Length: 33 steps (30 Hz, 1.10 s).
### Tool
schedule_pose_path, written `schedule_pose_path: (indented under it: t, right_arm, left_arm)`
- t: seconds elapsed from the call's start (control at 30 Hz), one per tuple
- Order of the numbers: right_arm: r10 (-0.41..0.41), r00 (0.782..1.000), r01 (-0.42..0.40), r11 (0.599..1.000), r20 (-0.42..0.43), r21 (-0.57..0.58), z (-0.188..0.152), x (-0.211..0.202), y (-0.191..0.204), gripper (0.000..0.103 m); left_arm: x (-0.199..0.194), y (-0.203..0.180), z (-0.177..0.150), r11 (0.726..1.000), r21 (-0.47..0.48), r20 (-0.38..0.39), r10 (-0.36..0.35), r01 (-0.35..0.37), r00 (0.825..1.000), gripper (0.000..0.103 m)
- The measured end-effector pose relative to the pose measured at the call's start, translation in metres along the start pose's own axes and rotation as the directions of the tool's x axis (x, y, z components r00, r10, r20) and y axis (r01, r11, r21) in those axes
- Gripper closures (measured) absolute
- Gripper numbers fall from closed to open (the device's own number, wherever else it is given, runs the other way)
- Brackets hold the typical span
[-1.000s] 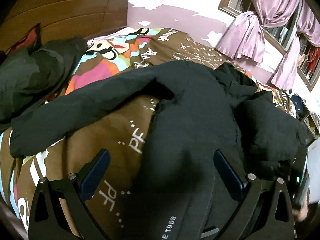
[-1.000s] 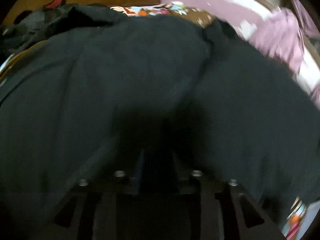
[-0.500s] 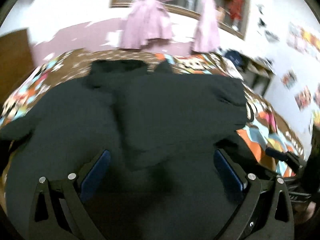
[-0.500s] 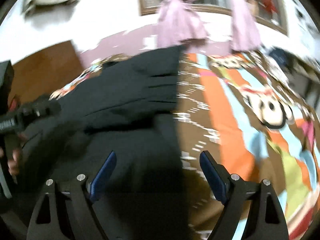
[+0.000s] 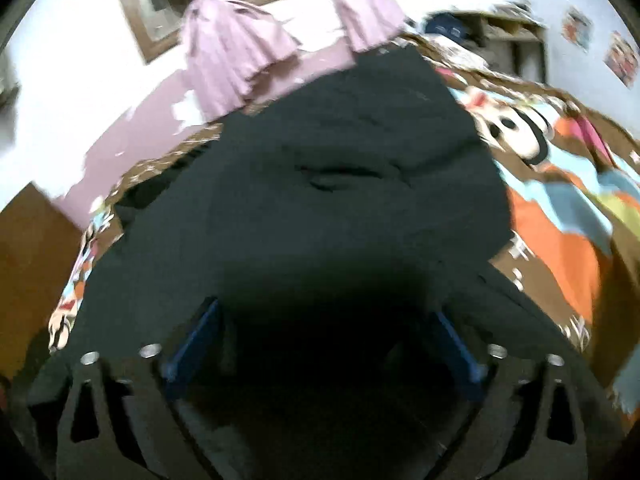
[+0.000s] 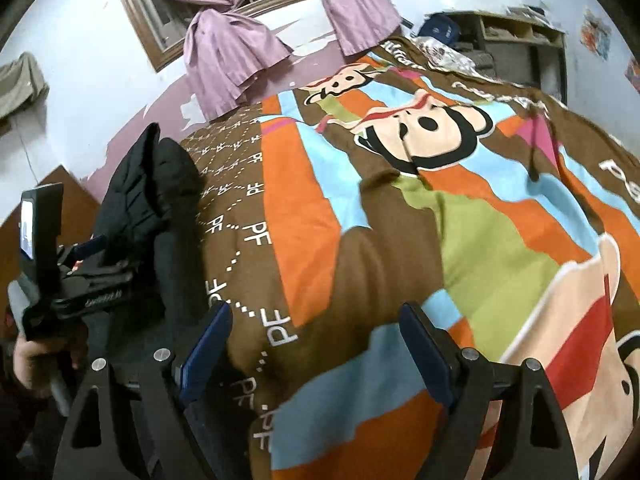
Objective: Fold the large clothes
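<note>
A large black padded jacket [image 5: 320, 208] lies on the patterned bedspread [image 5: 560, 240] and fills the middle of the left wrist view. My left gripper [image 5: 324, 344] is open and low over the jacket, with dark cloth lying between its blue pads [image 5: 192, 344]. In the right wrist view the jacket [image 6: 152, 200] is a folded bulk at the left edge. My right gripper [image 6: 316, 348] stands open over bare bedspread [image 6: 400, 220], to the right of the jacket, with nothing between its fingers. The left gripper [image 6: 80, 276] shows there too, held by a hand [image 6: 28, 364] against the jacket.
Purple curtains [image 6: 228, 52] hang at a wood-framed window on the far wall. A shelf unit [image 6: 520, 40] with a dark bag stands beyond the bed's far right corner. A brown wooden headboard [image 5: 32, 272] is at the left.
The right gripper let go of the jacket, opened and swung right over the bare bedspread. The left gripper turned toward the window and dropped closer to the jacket.
</note>
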State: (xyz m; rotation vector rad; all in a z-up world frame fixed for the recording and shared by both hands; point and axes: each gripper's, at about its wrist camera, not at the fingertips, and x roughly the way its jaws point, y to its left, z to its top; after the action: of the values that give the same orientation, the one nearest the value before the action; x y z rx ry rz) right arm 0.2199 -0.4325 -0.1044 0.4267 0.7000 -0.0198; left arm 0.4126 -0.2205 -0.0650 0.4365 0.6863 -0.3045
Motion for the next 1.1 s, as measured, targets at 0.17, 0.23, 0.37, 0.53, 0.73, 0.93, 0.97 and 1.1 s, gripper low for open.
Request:
schedule_pose_path:
  t: [0.17,0.23,0.37,0.53,0.73,0.93,0.97,1.1]
  right_arm:
    - [0.009,1.000,-0.009,1.000,-0.009,-0.004,-0.002,0.004,0.000,0.019]
    - [0.003,1.000,-0.004,1.000,-0.014,-0.023,-0.002,0.007,0.006,0.019]
    - [0.000,1.000,-0.002,0.997,-0.025,-0.075,-0.003,0.014,0.018,0.019]
    - [0.045,0.999,-0.048,0.988,-0.027,-0.147,0.017,0.031,0.048,0.019]
    - [0.171,0.979,-0.194,0.943,-0.107,-0.270,0.079,0.087,0.128,0.019]
    - [0.098,0.966,-0.172,0.936,-0.240,-0.307,0.113,0.176,0.193,0.019]
    - [0.075,0.967,-0.150,0.939,-0.243,-0.309,0.113,0.187,0.197,0.020]
    - [0.038,0.946,-0.132,0.953,-0.322,-0.274,0.105,0.225,0.194,0.075]
  left_arm:
    - [-0.016,0.024,0.000,0.994,-0.081,0.126,-0.064,0.075,0.990,0.067]
    - [-0.025,0.037,0.002,0.991,-0.105,0.183,-0.062,0.082,0.981,0.078]
    - [-0.053,0.079,0.006,0.968,-0.239,0.280,-0.005,0.075,0.960,0.080]
    - [-0.078,0.148,-0.005,0.915,-0.404,0.282,0.108,0.016,0.953,0.080]
    - [-0.072,0.213,-0.045,0.873,-0.486,0.214,0.161,-0.037,0.963,0.080]
    - [-0.072,0.252,-0.086,0.799,-0.601,0.155,0.161,-0.036,0.975,0.081]
    - [-0.070,0.258,-0.091,0.779,-0.627,0.142,0.142,-0.022,0.980,0.081]
    - [-0.069,0.269,-0.104,0.763,-0.647,0.115,0.102,-0.003,0.988,0.081]
